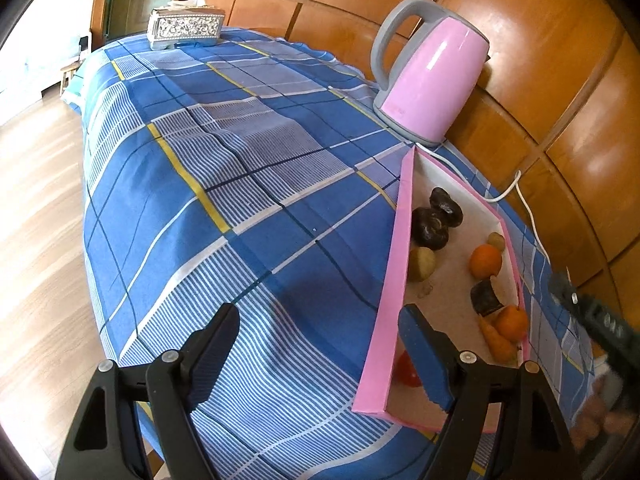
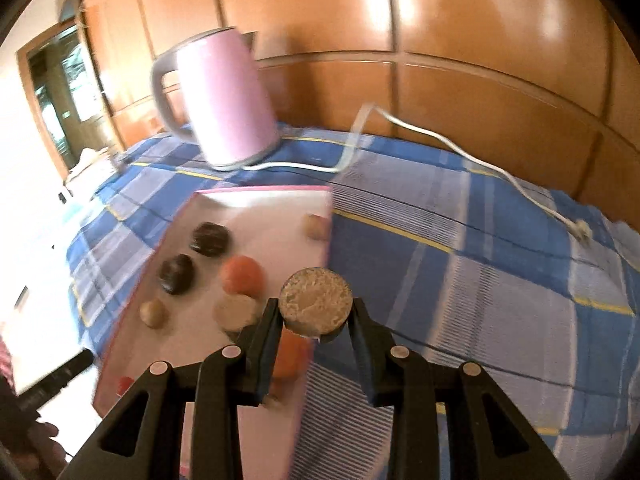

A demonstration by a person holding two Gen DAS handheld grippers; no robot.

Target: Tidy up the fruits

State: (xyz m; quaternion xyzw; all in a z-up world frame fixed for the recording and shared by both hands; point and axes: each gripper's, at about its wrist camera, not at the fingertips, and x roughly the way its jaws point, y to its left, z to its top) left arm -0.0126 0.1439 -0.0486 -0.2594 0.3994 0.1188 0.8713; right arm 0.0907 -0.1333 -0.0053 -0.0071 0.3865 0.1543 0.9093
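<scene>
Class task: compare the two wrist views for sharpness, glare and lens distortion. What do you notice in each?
Left wrist view: sharp, with fisheye bending of the tablecloth lines and glare on the pink kettle. Right wrist view: motion blur smears the kettle and pink box, while the held round piece stays crisp; wood panels show bright glare.

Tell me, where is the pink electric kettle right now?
The pink electric kettle stands on the blue checked tablecloth against the wooden wall, just beyond the far end of the pink-rimmed cardboard tray of fruit.

No text can be read anywhere. The pink kettle [image 1: 430, 80], right of centre in the left wrist view, bears a small pale mark near its base, too blurred to read.
</scene>
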